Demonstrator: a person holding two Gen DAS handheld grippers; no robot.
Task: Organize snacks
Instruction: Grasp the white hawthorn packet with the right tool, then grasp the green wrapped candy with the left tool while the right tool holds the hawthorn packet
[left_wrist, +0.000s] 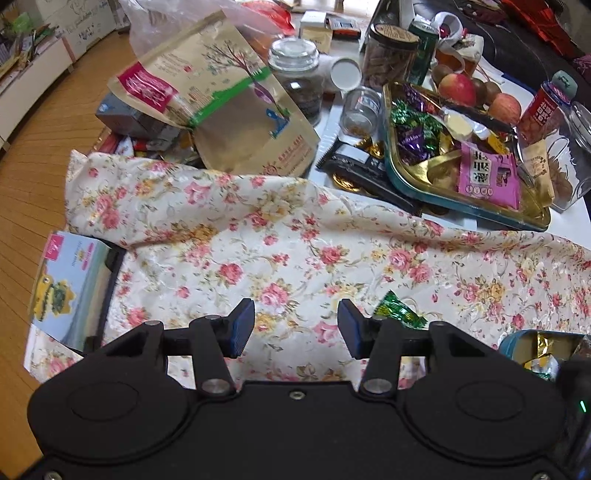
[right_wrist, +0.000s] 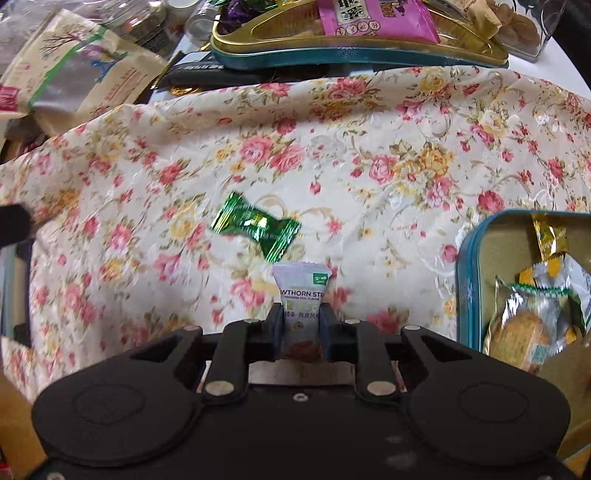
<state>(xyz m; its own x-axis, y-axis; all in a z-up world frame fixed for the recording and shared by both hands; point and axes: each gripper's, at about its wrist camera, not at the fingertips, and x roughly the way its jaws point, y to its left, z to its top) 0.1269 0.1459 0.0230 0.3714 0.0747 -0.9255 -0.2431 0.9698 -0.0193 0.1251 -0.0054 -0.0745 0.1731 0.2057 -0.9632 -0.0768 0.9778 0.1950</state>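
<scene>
Two grippers worked over a floral cloth (right_wrist: 332, 147): the right gripper (right_wrist: 302, 328) pinched a hawthorn packet (right_wrist: 302, 291), apparently bound for the tin (right_wrist: 469, 280) at three o'clock; the left gripper (left_wrist: 295, 328), fingers spread, hovered near a green candy (left_wrist: 397, 314), likely next.

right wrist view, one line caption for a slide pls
Right gripper shut on a hawthorn strip packet above the floral cloth, green candy ahead.

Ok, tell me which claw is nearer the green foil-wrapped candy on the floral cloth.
Left. The open left claw sits just beside the green foil-wrapped candy; the right claw, shut on a white hawthorn packet, is farther back.
</scene>
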